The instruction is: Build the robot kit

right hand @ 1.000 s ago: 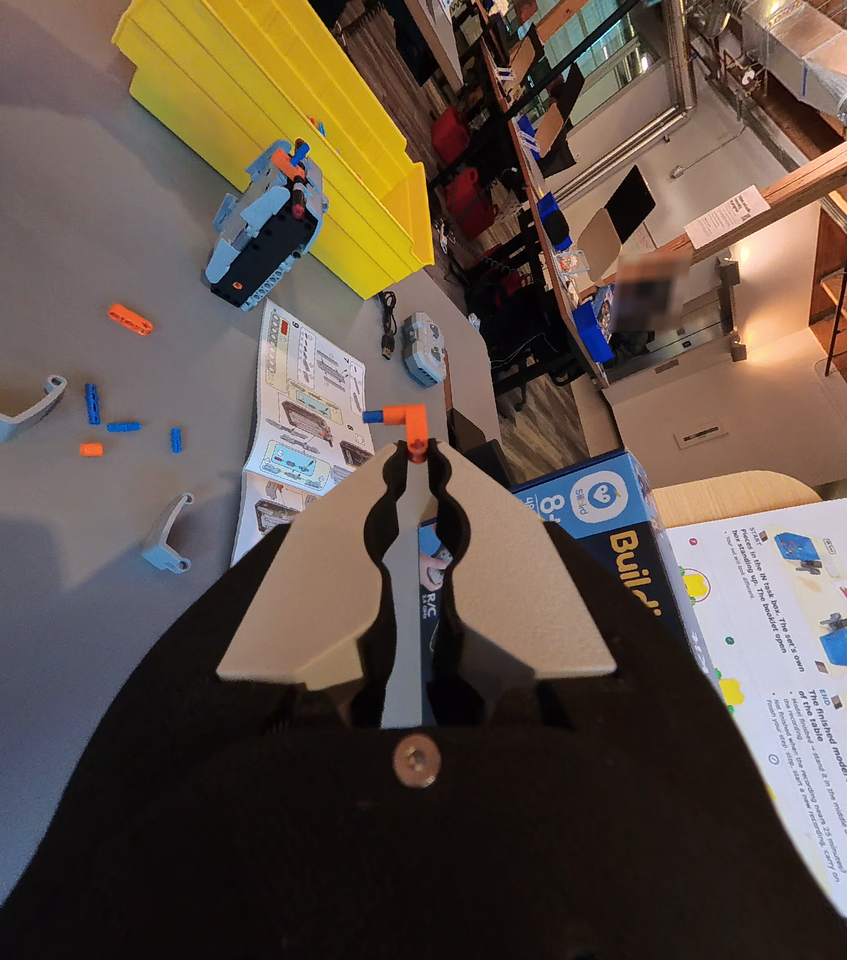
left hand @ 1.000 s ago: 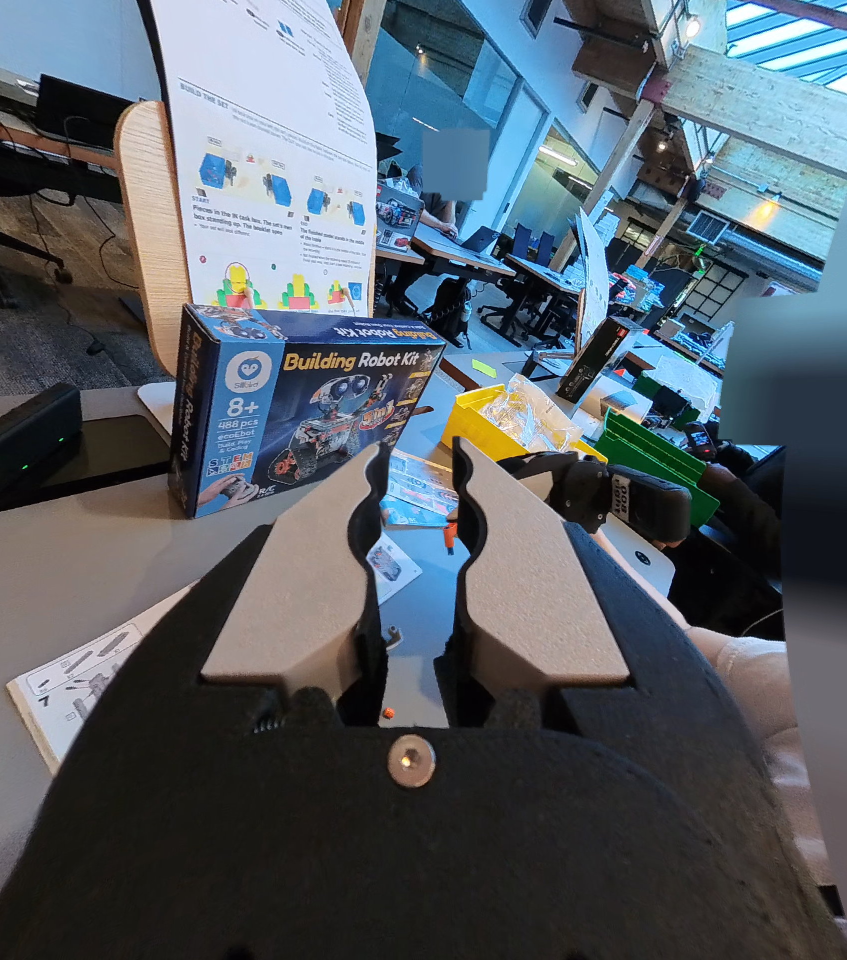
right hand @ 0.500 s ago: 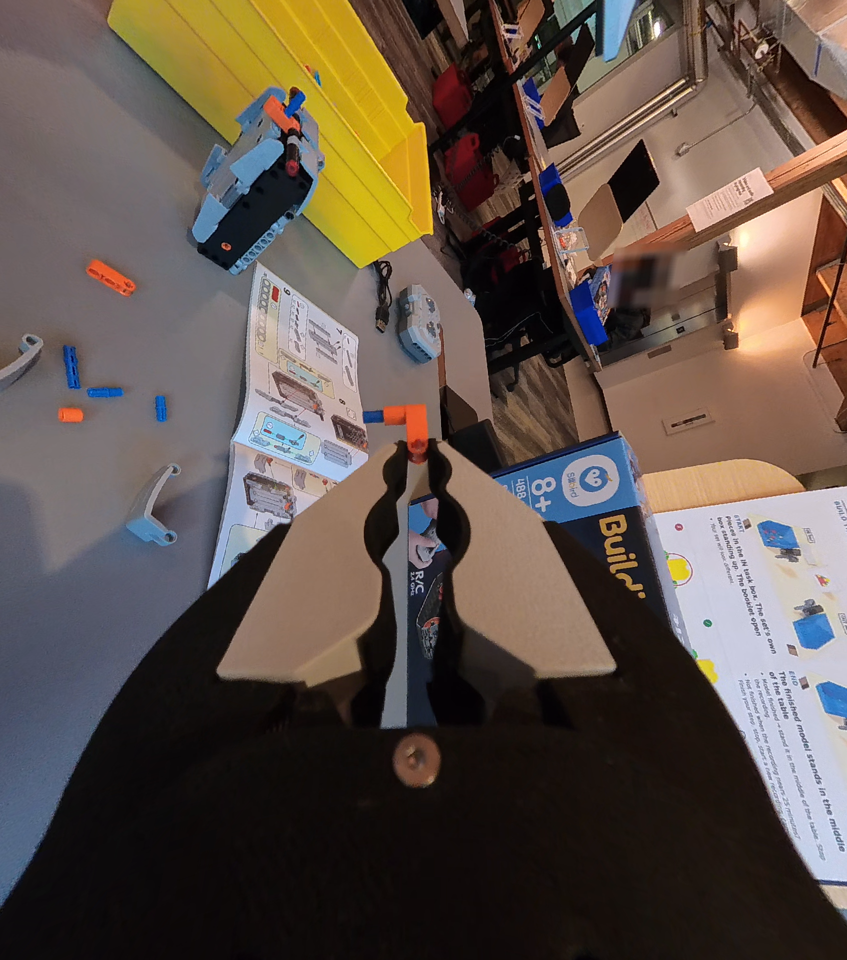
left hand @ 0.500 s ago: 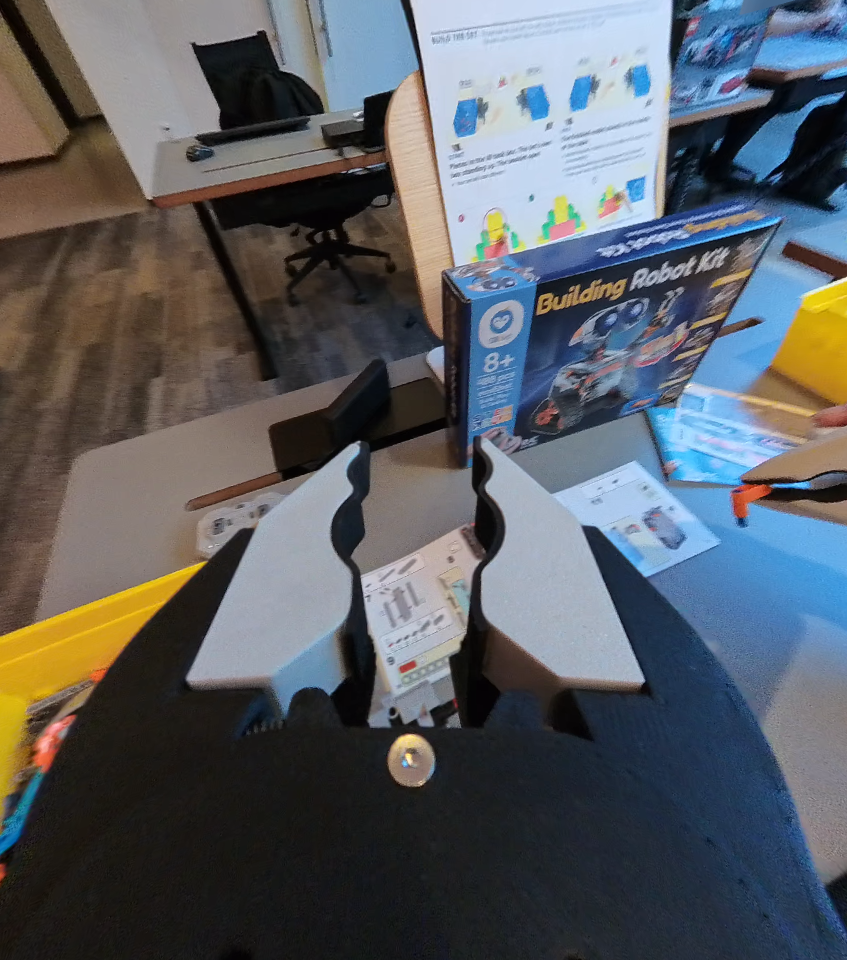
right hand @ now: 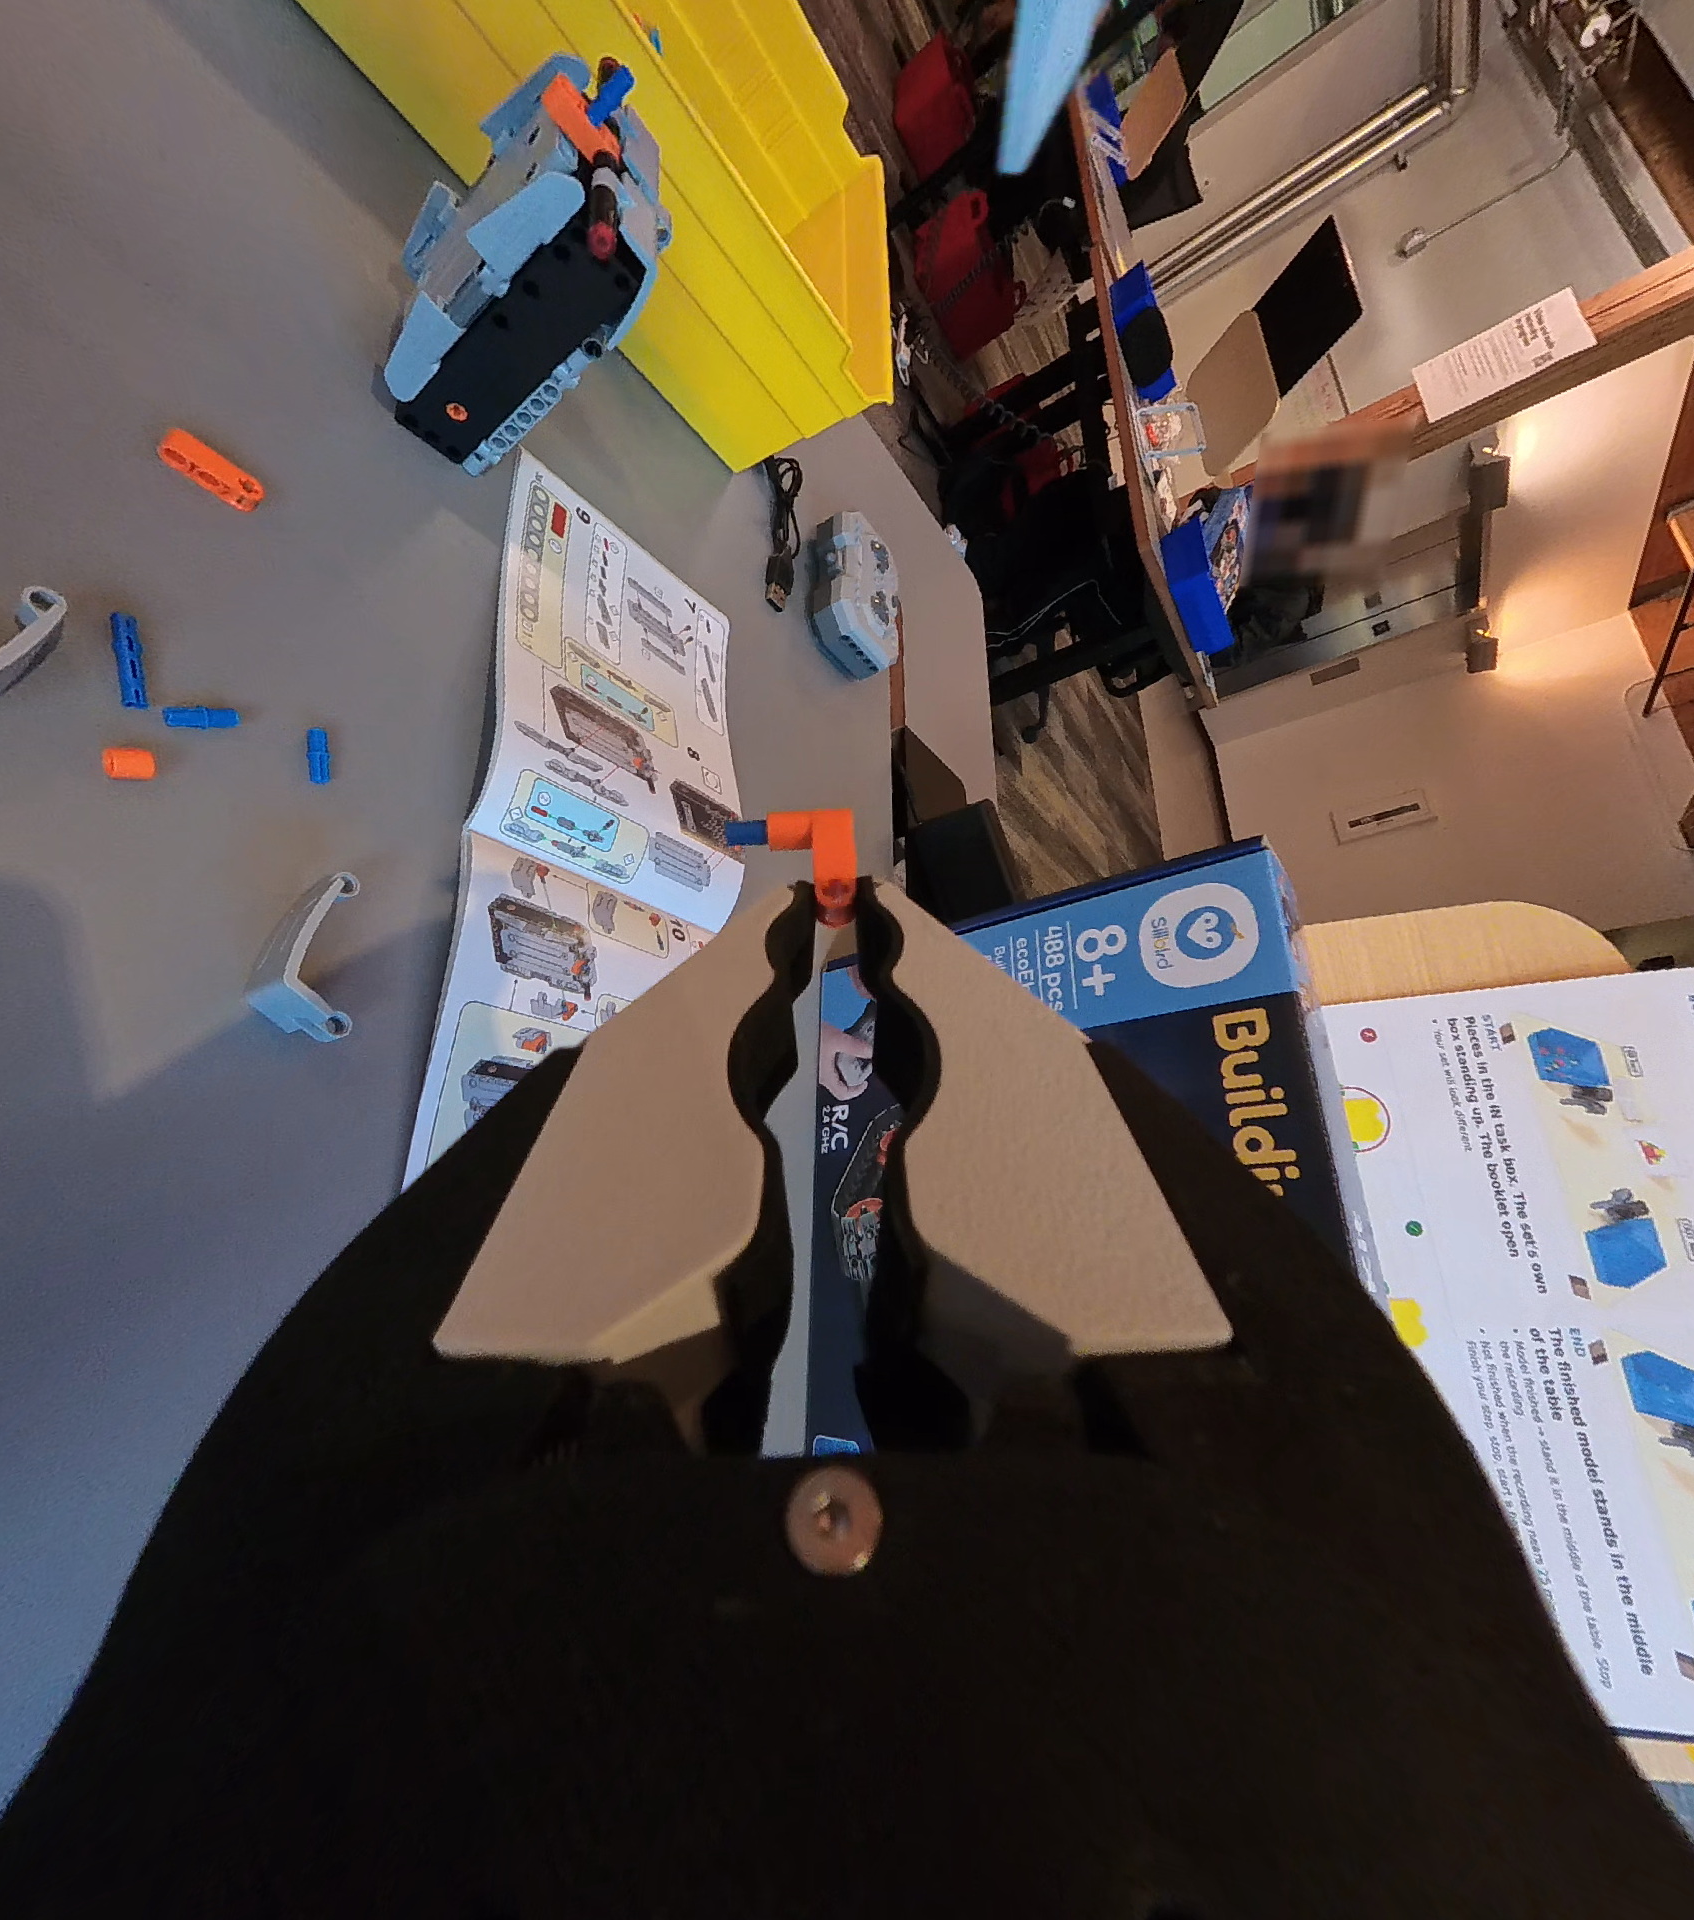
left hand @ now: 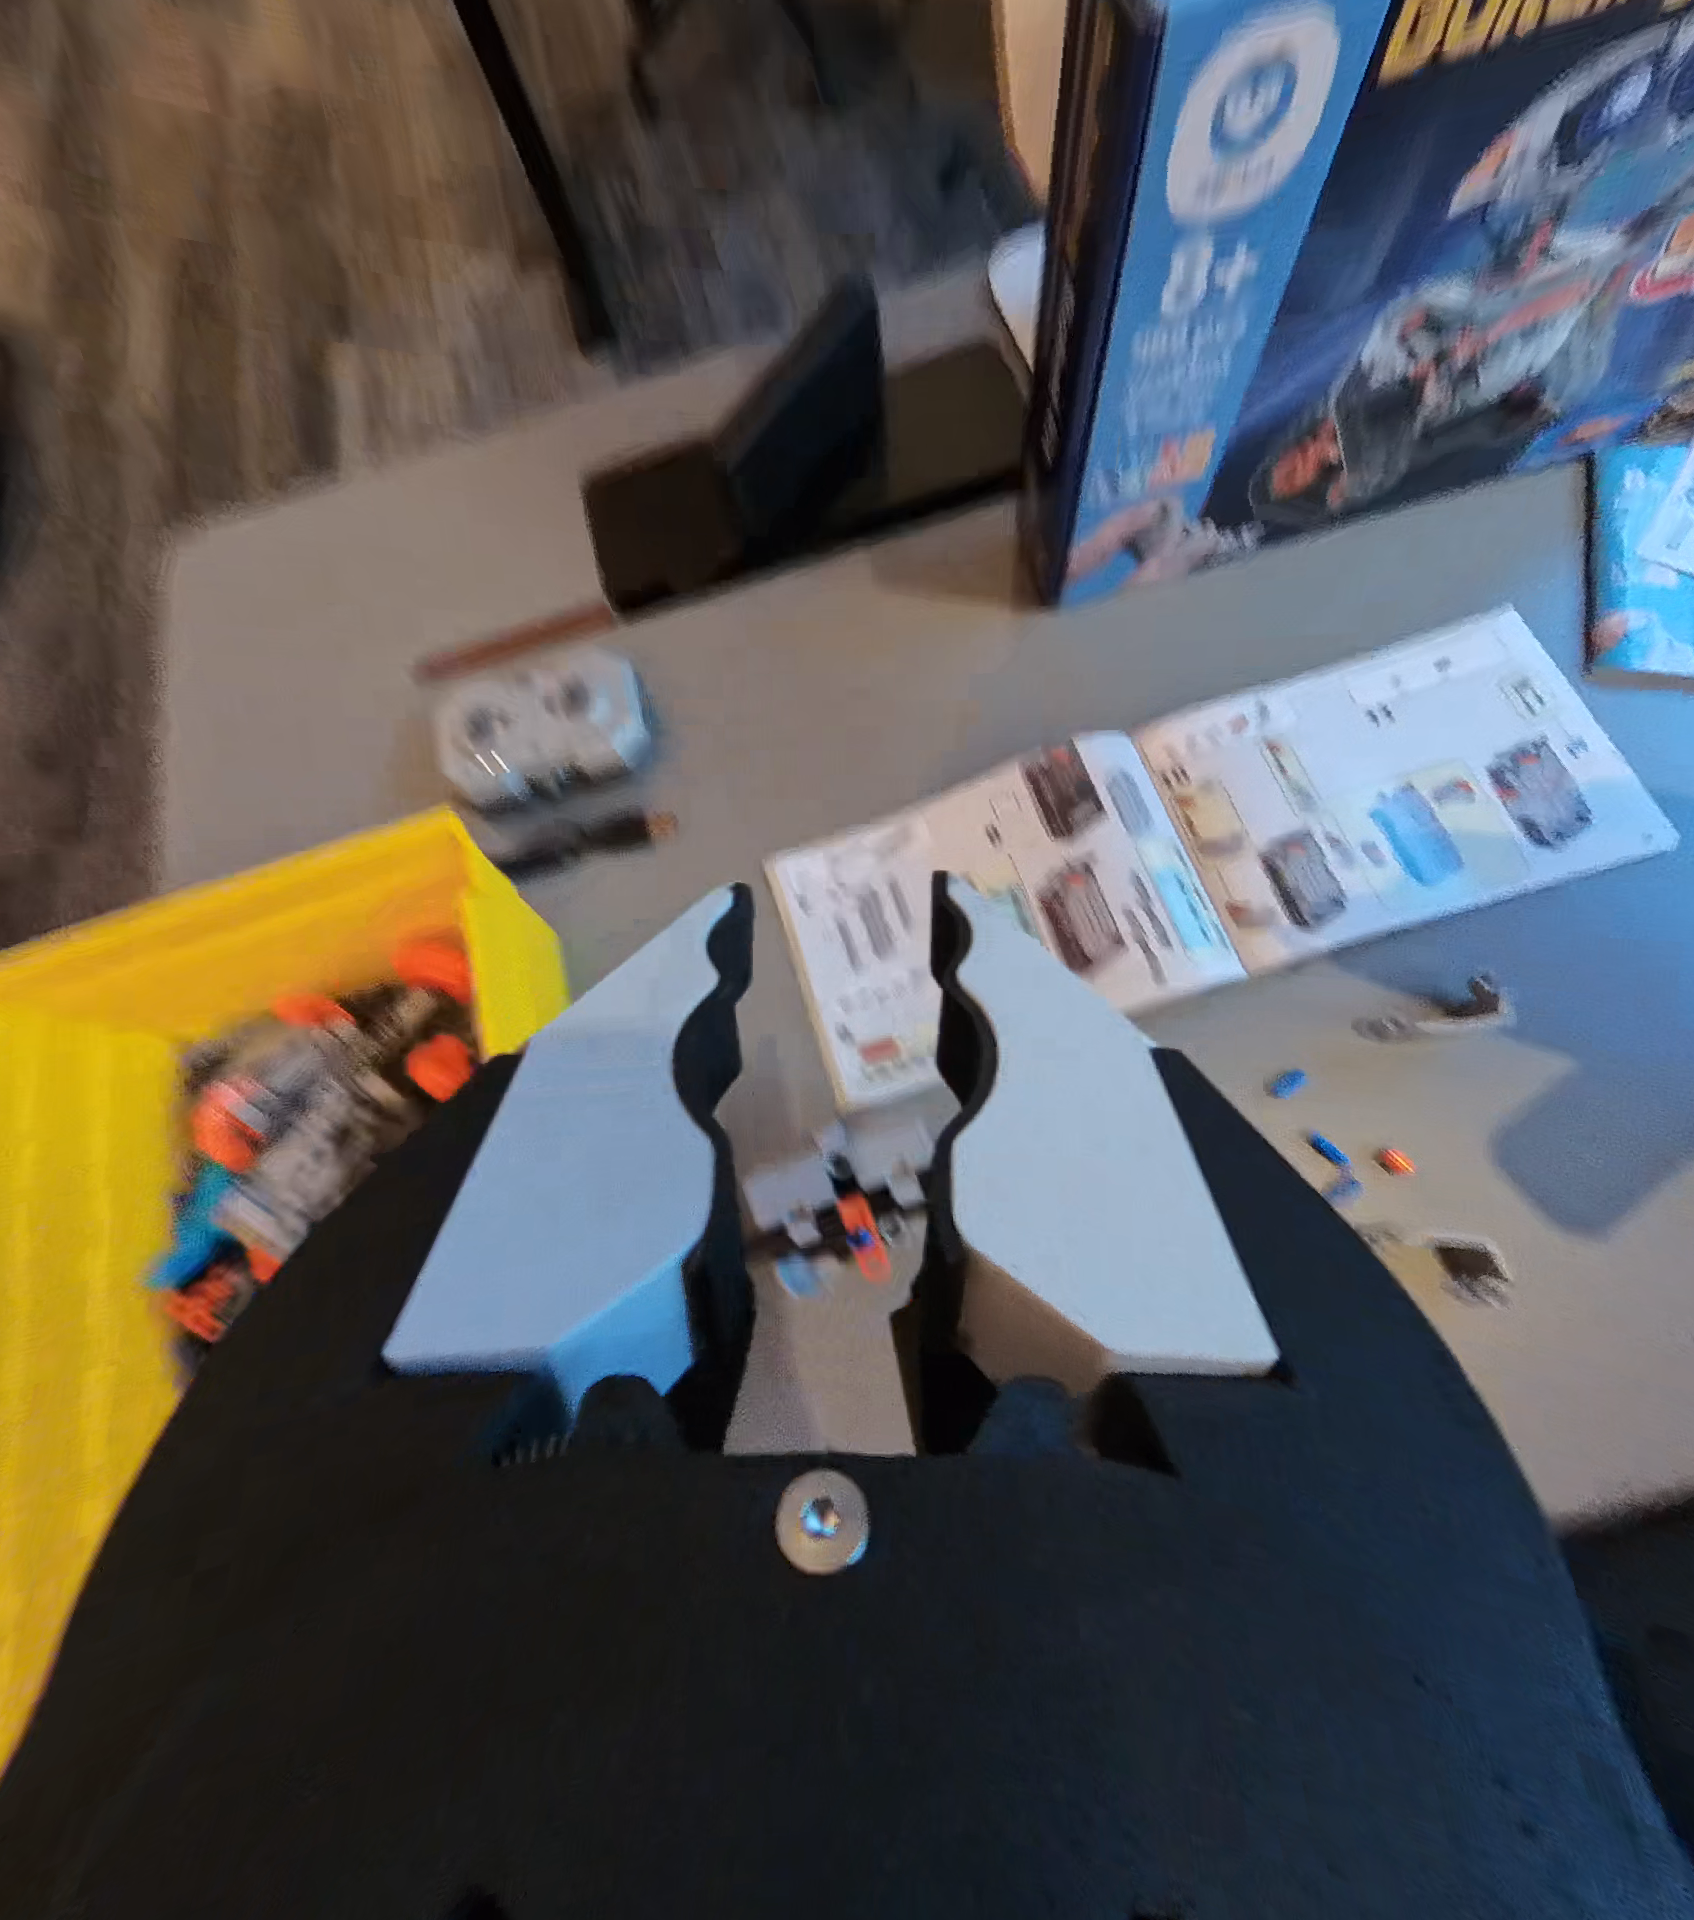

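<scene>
My right gripper (right hand: 830,896) is shut on a small orange elbow piece (right hand: 820,844) with a blue pin at its end, held above the open instruction booklet (right hand: 604,769). My left gripper (left hand: 838,904) is open and empty, above the grey table. Between its fingers I see the part-built grey and black model (left hand: 838,1184) with an orange piece on it. The same model (right hand: 521,270) lies beside the yellow bin (right hand: 718,218) in the right wrist view. The left wrist view is blurred by motion.
A yellow bin (left hand: 32,1143) of loose parts sits at my left. A blue kit box (left hand: 1342,260) stands behind the booklet (left hand: 1217,842). A grey remote (left hand: 542,727), small blue and orange pins (right hand: 168,696) and two grey curved pieces (right hand: 297,966) lie on the table. About 20 centimeters separates my left fingertips from my right. My right tips are about 40 centimeters from the grey remote (left hand: 542,727), my left tips only 30 centimeters. It turns up in the right wrist view (right hand: 867,581) as well.
My left gripper has swung left and tilted down, from the kit box toward the yellow bin and the model. My right gripper has kept hold of the orange piece and shifted only slightly.
</scene>
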The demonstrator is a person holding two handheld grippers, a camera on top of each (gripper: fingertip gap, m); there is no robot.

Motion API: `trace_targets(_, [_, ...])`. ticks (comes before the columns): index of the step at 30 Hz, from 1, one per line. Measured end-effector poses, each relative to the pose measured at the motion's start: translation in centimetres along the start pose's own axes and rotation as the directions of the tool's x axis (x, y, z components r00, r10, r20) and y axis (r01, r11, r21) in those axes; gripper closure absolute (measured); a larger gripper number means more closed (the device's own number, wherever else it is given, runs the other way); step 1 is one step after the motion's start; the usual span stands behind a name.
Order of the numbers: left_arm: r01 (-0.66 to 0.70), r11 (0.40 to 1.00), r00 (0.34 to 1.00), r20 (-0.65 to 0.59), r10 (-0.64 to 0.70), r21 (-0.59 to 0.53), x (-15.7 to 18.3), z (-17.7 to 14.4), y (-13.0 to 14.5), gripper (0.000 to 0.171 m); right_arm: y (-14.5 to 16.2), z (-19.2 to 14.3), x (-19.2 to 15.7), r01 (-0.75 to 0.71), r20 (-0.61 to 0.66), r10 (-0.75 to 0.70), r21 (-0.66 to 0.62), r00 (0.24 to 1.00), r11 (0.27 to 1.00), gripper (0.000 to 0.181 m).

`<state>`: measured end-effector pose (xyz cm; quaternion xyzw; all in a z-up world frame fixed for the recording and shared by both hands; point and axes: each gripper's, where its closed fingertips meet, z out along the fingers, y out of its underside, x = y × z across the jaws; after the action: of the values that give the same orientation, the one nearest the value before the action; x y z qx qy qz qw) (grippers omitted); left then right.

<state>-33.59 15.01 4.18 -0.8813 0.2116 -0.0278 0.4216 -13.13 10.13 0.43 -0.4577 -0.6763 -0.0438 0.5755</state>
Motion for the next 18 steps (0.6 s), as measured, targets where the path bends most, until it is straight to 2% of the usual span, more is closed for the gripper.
trace_targets(3, [0.088,0.968,0.988,-0.101,-0.115,-0.236,1.4,0.9,3.6,0.130,0.1,0.0,0.0,0.001,0.002,-0.001,-0.005,1.000,1.000,0.175])
trace_targets(6, [0.120,0.924,0.971,-0.149,-0.185,-0.363,2.3,1.5,5.8,0.123,0.4,0.1,-0.2,0.009,0.008,-0.009,-0.020,1.000,1.000,0.175])
trace_targets(9, [0.122,0.910,0.972,-0.139,-0.191,-0.397,2.2,1.6,6.5,0.112,0.6,0.3,-0.4,0.012,0.016,-0.011,-0.028,1.000,1.000,0.175])
trace_targets(15, [0.071,0.879,0.984,-0.110,-0.139,-0.471,2.3,1.6,8.0,0.081,1.0,0.5,-0.7,0.021,0.030,-0.019,-0.050,0.999,0.999,0.175])
trace_targets(18, [0.063,0.877,0.987,-0.099,-0.124,-0.476,2.3,1.6,8.0,0.068,1.3,0.7,-0.9,0.033,0.034,-0.031,-0.066,0.999,0.997,0.175])
